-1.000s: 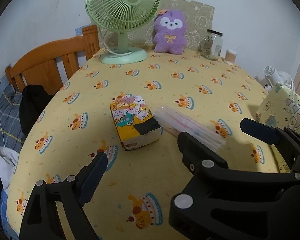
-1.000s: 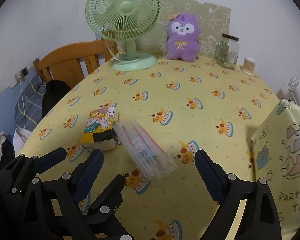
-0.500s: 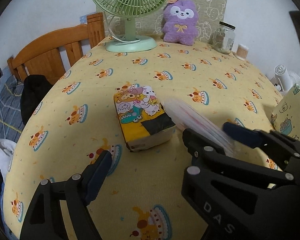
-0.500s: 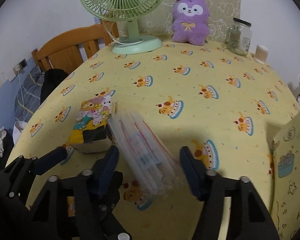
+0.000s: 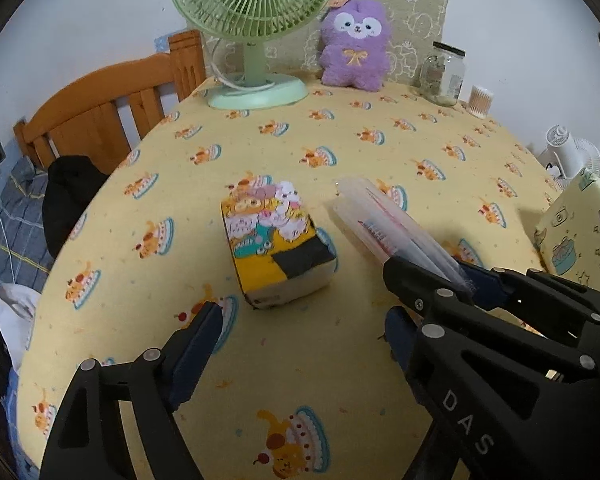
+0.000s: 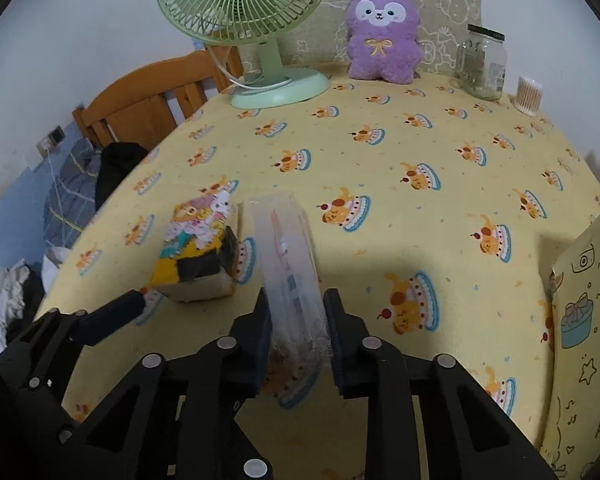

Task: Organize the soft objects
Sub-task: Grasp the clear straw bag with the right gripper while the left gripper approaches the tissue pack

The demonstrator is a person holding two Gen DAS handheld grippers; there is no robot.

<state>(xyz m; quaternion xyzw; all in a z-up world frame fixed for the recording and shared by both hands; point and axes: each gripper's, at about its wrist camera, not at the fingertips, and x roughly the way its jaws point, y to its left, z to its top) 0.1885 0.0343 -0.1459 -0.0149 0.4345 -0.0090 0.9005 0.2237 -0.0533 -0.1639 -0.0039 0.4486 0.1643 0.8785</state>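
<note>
The right tongs (image 6: 297, 330) are clamping the clear packet's (image 6: 290, 264) near end for lifting off the bench (image 6: 420, 152), while the left tongs (image 5: 300, 340) are waiting apart beside the tissue pack (image 5: 274, 240).

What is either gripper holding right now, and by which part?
The right gripper clamps the clear plastic packet by its near end; the left gripper holds nothing.

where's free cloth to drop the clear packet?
Broad bare tablecloth between the clear packet and the patterned box, and up toward the glass jar. Crowded left, by the cartoon tissue pack, and along the back: fan, purple plush.
</note>
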